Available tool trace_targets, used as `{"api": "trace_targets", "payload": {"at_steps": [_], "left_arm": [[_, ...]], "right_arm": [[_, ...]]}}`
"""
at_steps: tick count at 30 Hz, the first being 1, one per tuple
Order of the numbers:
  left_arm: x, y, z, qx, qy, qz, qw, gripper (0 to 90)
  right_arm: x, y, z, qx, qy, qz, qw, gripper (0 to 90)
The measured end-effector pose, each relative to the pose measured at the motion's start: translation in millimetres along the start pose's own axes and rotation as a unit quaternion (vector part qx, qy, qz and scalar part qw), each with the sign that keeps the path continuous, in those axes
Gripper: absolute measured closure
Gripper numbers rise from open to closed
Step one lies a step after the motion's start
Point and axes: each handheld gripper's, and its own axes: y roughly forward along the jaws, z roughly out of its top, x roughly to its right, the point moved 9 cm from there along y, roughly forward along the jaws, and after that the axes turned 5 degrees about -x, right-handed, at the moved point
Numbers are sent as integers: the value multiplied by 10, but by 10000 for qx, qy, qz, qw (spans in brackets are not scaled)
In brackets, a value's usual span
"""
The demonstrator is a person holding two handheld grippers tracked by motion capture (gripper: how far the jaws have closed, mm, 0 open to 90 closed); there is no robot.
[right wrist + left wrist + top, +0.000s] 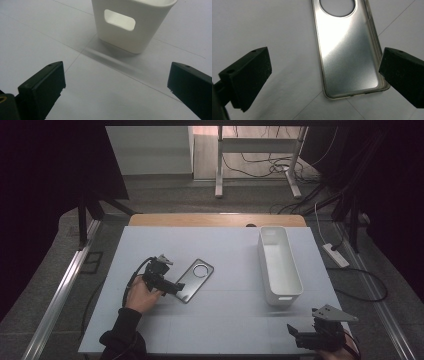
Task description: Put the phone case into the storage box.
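Jaws on both grippers stand wide apart and grasp nothing, the left gripper (pixel 176 287) straddling the near end of the phone case (pixel 348 52) flat on the table (pixel 225 255), the right gripper (pixel 296 334) idle before the empty white bin (pixel 132 25), so seemingly no pick is made yet.
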Motion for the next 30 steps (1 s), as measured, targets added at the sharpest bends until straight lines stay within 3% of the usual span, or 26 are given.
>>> {"api": "trace_targets", "payload": {"at_steps": [9, 20, 23, 30], "left_arm": [[33, 221, -92, -447, 69, 149, 9989, 0], [45, 217, -92, -580, -22, 252, 9980, 6], [46, 159, -103, -616, -1, 229, 9978, 100], [-32, 63, -132, -543, -226, 218, 9980, 478]], "right_arm": [[-3, -1, 1, 18, -2, 22, 10000, 9], [-8, 4, 3, 6, -14, 25, 10000, 9], [-8, 4, 3, 6, -14, 26, 10000, 9], [-9, 6, 2, -1, -22, 25, 10000, 10]]}}
